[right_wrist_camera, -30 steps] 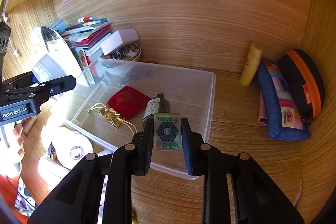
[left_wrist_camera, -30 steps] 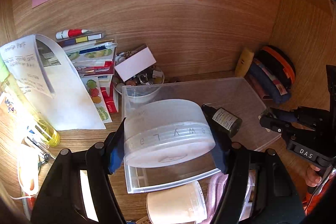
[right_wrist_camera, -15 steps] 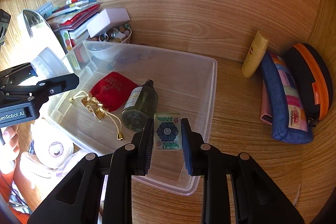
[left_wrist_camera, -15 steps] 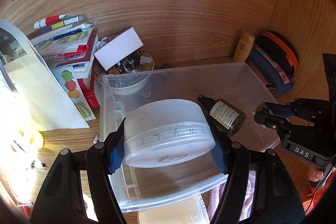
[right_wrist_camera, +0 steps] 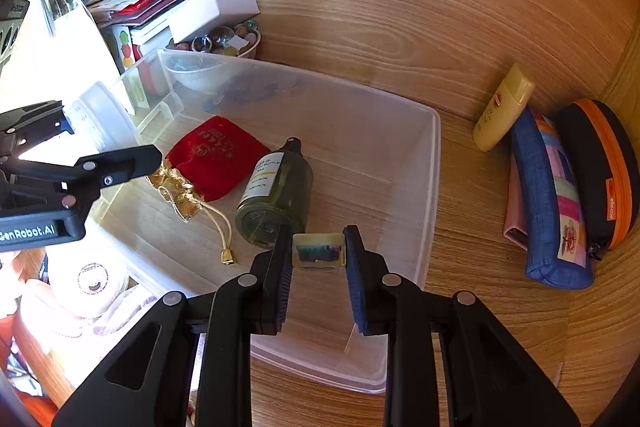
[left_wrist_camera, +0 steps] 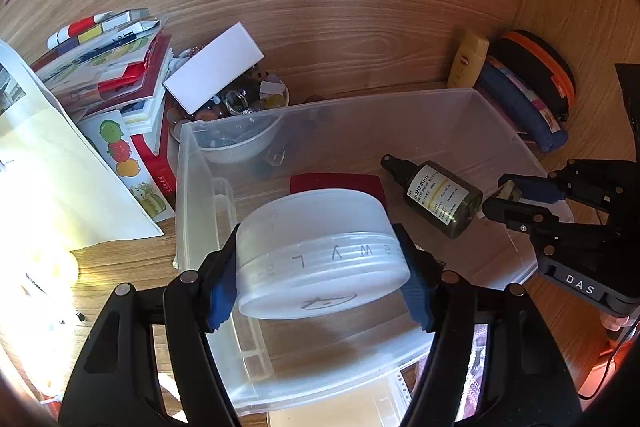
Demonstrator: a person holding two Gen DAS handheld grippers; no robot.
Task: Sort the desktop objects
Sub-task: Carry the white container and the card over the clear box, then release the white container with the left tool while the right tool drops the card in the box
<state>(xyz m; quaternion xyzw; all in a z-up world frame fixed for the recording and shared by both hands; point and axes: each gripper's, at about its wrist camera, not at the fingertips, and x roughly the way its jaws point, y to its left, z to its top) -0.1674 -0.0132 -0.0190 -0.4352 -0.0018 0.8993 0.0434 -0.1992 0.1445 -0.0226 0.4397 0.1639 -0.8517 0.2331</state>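
My left gripper [left_wrist_camera: 320,267] is shut on a round translucent white jar [left_wrist_camera: 320,251] and holds it over the left part of a clear plastic bin [left_wrist_camera: 504,131]. My right gripper [right_wrist_camera: 318,255] is shut on a small flat patterned tile [right_wrist_camera: 319,251], tipped forward, over the bin's [right_wrist_camera: 434,163] near right part. In the bin lie a dark green bottle [right_wrist_camera: 276,195], also in the left wrist view [left_wrist_camera: 440,193], and a red pouch [right_wrist_camera: 216,157] with gold tassels. The right gripper also shows in the left wrist view [left_wrist_camera: 500,199], the left gripper in the right wrist view [right_wrist_camera: 104,163].
A stack of booklets [left_wrist_camera: 108,75], a white box [left_wrist_camera: 214,73] over a bowl of trinkets [left_wrist_camera: 244,103] and a paper sheet [left_wrist_camera: 48,167] stand left of the bin. A yellow tube [right_wrist_camera: 502,107] and two pouches [right_wrist_camera: 552,195] lie right. White containers [right_wrist_camera: 90,279] sit near the front.
Both grippers have moved forward and down towards the bin with their loads. The tile in my right gripper has tipped forward so only its edge shows.
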